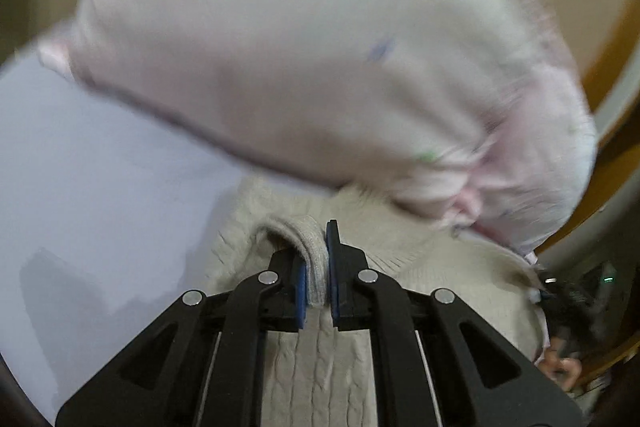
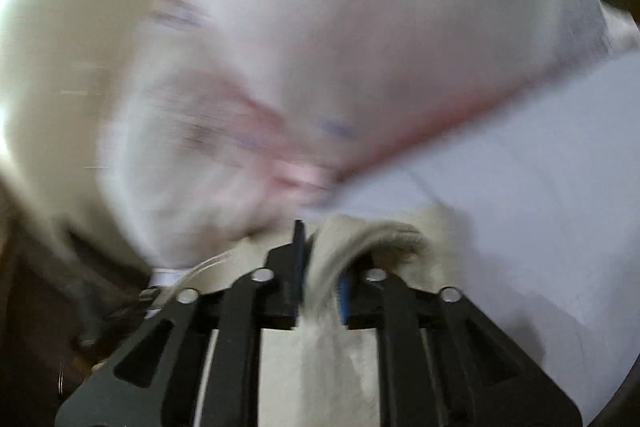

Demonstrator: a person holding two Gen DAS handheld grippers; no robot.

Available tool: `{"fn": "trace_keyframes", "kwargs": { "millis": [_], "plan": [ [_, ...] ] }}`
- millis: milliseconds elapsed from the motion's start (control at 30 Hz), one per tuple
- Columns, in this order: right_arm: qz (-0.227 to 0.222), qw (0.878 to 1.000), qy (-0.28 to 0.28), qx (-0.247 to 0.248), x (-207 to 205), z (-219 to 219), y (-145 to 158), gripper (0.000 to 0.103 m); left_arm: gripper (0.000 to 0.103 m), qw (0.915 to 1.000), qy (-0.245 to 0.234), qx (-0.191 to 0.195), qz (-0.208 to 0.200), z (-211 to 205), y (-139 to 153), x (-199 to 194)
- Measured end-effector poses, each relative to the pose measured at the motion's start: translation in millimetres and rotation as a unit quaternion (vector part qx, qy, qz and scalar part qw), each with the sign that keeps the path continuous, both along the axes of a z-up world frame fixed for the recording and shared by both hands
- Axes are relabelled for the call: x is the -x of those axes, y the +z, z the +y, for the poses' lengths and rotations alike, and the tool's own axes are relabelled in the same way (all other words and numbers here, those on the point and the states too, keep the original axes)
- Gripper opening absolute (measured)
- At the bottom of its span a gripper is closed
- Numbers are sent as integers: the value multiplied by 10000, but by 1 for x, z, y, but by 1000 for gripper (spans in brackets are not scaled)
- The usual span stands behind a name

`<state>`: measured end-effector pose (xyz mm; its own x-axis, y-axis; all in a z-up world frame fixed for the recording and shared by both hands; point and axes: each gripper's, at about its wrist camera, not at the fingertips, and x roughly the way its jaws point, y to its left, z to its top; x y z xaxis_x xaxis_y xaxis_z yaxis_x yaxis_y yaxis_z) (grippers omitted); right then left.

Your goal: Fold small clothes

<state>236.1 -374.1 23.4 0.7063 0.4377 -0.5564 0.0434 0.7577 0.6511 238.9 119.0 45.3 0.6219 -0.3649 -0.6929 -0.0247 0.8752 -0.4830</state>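
A cream cable-knit sweater hangs between both grippers. My left gripper is shut on a folded ribbed edge of the sweater. My right gripper is shut on another edge of the same sweater, seen blurred. A pale pink garment with small coloured specks lies ahead on the white table, blurred in both views; it also shows in the right wrist view.
A white tabletop spreads at left in the left wrist view and at right in the right wrist view. A wooden edge runs at far right. The right gripper shows at lower right.
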Motion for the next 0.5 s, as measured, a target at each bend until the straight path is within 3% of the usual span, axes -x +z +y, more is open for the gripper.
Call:
{"fn": "trace_keyframes", "kwargs": {
  "millis": [67,100,133,167,200,267,367,500],
  "plan": [
    [335,9991,-222,-116,-5,-6,-16,43,14,9998,-105,144,57,5,0,-2],
    [183,9991,-305,-218,1,-10,-15,66,33,9999,-143,74,-53,9,4,4],
    [40,9988,-436,-197,7,-13,-10,81,60,9995,-125,-82,-271,16,13,15],
    [-155,9976,-669,-54,16,-18,-1,101,72,9990,-60,-152,-416,22,19,21],
    [-365,9959,-829,35,24,-21,6,101,88,9984,42,-198,-530,30,25,30],
    [-742,9938,-820,73,34,-29,15,101,90,9986,94,-162,-503,38,28,37],
    [-1022,9923,-669,-222,41,-40,13,101,85,10000,-35,10,-57,51,7,43],
    [-986,9918,-591,-564,51,-50,-2,101,67,9982,-53,232,551,55,-28,45]
  ]
}}
